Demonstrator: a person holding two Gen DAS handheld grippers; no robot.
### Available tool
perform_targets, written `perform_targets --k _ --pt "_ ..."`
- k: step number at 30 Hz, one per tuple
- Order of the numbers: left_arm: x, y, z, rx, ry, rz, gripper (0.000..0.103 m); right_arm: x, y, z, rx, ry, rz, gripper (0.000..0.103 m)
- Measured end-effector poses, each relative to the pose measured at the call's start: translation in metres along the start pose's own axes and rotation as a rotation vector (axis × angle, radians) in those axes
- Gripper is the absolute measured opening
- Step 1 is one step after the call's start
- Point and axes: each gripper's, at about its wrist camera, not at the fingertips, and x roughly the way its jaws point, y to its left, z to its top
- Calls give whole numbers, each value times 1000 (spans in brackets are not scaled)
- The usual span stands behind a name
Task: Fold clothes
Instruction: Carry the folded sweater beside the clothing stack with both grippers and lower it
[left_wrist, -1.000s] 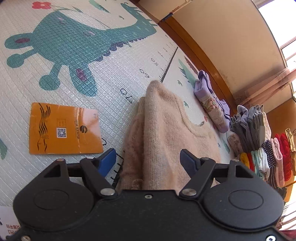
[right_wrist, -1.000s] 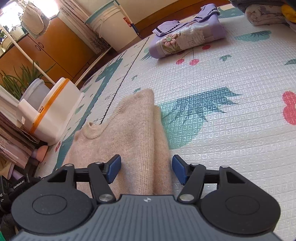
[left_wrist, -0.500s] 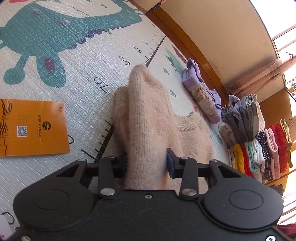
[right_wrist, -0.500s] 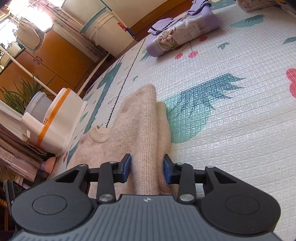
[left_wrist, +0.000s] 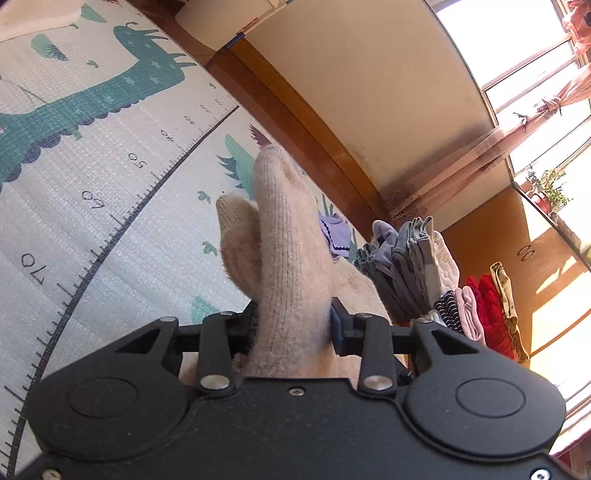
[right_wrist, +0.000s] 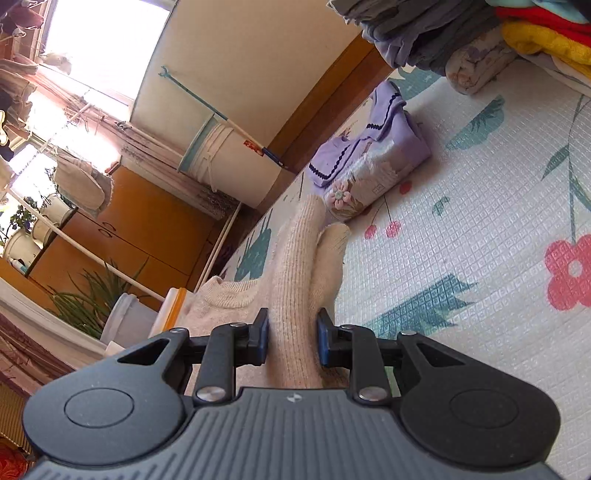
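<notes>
A beige knit sweater (left_wrist: 284, 251) rises off the play mat (left_wrist: 110, 177). My left gripper (left_wrist: 291, 325) is shut on a bunched fold of it, which sticks up between the blue pads. In the right wrist view the same beige sweater (right_wrist: 295, 266) is pinched by my right gripper (right_wrist: 291, 334), also shut on a fold. Its ribbed neckline (right_wrist: 229, 295) shows to the left of the fingers. Both folds stand lifted and tilted above the mat (right_wrist: 461, 240).
A folded lilac garment (right_wrist: 369, 162) lies on the mat beyond the sweater. A stack of folded clothes (left_wrist: 443, 280) in grey, striped, pink and red stands at the right. A white bucket (right_wrist: 229, 155), potted plants (right_wrist: 92, 302) and wooden cabinets (right_wrist: 122, 229) line the wall.
Both grippers went from open around the sweater to shut on its folds, then lifted and tilted it upward. The orange envelope has left the left view.
</notes>
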Motion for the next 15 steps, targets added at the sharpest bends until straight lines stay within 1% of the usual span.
perform_targets --k 8,10,11,12,13,14,15 --pt "120 -44 94 57 9 -102 34 44 13 124 -44 -168 85 26" --pt "150 -55 118 71 11 -128 34 60 11 154 -45 -213 100 26" --pt "165 -61 130 78 12 -141 35 72 7 169 -43 -237 86 27" --pt "180 -66 141 85 13 -153 38 87 0 182 -33 -254 41 28" --pt "197 -69 151 90 18 -145 52 101 -13 191 -6 -253 -28 36" --pt "218 -60 152 78 40 -46 69 117 -29 198 36 -239 -114 43" --pt "232 -49 148 50 64 49 69 130 -45 202 71 -224 -216 45"
